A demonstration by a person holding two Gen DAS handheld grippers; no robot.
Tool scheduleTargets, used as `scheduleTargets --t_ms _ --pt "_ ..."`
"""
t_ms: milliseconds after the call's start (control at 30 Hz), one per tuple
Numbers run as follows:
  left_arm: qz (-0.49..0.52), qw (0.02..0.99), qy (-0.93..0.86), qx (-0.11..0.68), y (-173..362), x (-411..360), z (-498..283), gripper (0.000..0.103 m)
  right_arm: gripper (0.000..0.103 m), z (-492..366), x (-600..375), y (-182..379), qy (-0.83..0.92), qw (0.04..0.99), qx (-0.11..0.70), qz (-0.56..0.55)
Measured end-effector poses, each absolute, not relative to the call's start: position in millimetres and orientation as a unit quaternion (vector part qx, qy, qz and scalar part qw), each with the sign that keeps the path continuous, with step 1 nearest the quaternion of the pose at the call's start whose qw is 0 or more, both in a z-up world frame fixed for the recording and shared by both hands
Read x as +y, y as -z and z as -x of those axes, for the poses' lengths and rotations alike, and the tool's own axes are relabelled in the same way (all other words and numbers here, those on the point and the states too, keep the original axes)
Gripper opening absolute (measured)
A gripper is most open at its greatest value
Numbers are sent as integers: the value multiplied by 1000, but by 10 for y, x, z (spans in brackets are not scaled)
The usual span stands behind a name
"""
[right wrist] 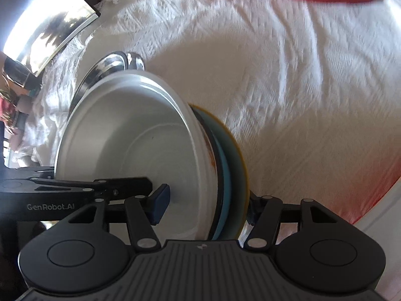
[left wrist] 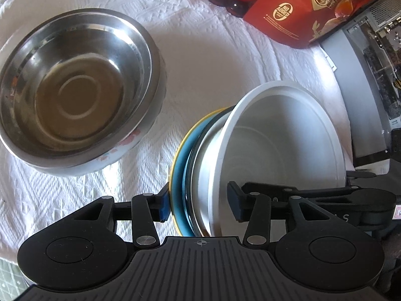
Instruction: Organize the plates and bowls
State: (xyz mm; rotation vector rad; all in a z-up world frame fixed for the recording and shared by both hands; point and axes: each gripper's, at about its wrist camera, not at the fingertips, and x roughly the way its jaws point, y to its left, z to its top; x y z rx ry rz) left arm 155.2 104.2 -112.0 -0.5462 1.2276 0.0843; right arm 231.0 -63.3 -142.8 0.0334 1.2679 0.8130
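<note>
Between both tongs (left wrist: 199, 207), tilted dish stack (left wrist: 275, 155) rim

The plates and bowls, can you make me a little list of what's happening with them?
held stack: white bowl on top, a blue plate and yellow-rimmed plate beneath, tilted on edge
left gripper: fingers either side of the stack's edge
right gripper: fingers either side of the same stack, opposite side
grip: cannot tell if either is clamped tight
steel bowl: nested in another bowl, upright on the white cloth
background: red box, red bottle
</note>
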Motion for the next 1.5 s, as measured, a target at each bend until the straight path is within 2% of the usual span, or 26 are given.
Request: scheduleTargets --t_ms 867,1200,1500 --pt "276 774 -38 569 1185 1108 -1551 48 62 -2353 -659 1441 -365 716 594 -45" --pt "271 772 -39 574 1178 1097 -1568 48 62 -2313 -694 1457 -353 714 601 -65" --pt "243 789 -18 564 1115 1012 -1534 46 63 -2257 -705 1440 -340 732 589 -39"
